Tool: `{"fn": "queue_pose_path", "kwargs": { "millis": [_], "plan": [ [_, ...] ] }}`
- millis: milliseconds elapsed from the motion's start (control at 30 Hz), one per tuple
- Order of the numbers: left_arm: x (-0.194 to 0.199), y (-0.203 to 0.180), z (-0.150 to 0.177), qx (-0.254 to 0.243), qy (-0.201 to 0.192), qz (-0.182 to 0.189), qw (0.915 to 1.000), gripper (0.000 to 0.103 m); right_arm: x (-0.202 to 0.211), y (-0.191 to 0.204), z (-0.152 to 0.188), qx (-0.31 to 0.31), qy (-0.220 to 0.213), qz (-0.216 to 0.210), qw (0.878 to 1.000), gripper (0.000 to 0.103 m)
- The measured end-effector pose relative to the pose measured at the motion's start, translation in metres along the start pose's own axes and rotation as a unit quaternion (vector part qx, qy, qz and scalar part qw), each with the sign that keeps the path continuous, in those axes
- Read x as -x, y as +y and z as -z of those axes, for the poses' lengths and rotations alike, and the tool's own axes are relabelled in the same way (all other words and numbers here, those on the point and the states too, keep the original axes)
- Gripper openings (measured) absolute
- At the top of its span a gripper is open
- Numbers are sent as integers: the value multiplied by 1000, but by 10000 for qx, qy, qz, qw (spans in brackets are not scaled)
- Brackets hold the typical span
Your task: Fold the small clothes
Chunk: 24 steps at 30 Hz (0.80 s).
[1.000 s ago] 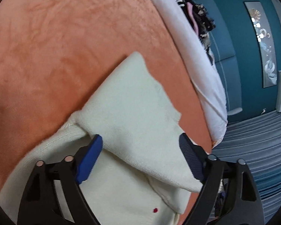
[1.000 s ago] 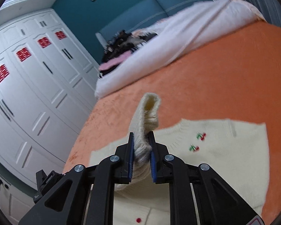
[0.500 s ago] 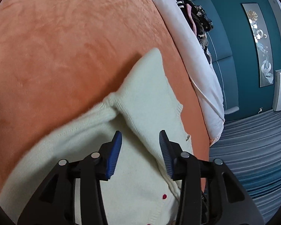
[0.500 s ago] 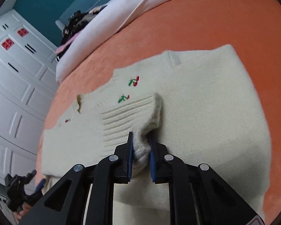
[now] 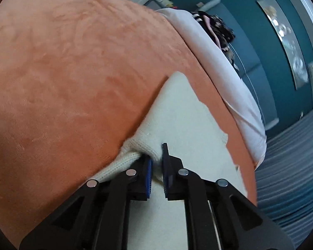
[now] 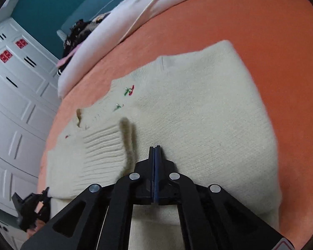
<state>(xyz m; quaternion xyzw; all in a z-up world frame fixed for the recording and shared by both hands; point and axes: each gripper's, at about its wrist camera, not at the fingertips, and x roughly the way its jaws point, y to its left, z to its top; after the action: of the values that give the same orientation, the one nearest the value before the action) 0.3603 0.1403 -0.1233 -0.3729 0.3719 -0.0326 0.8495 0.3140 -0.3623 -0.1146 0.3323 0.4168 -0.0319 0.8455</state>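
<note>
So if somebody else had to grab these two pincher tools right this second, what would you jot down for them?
Left gripper: shut on a bunched fold at the edge of the cream cardigan.
Right gripper: shut, holding nothing, just above the cardigan.
The cardigan lies on the orange blanket. One sleeve, with its ribbed cuff, is already laid across the front, beside the cherry embroidery.
Done: that sleeve is folded in.
Left: probably bring the left-held side over, then fold the body and smooth it.
Unrelated: a pile of dark clothes farther up the bed.
</note>
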Motion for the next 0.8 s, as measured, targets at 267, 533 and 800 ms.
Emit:
{"fn": "queue_pose_path", "kwargs": {
  "millis": [267,533,800],
  "plan": [
    [-2,-6,9,-336,-317,-68,9989,10,8,112,7,1134,-7,-526,9922,1],
    [-3,1,13,-400,-391,121,9984,10,-79,177,29,2099,604,-234,9756,0],
    [-6,-2,15,-530,-432,70,9976,10,-19,64,-4,481,-87,136,9987,6]
  ]
}}
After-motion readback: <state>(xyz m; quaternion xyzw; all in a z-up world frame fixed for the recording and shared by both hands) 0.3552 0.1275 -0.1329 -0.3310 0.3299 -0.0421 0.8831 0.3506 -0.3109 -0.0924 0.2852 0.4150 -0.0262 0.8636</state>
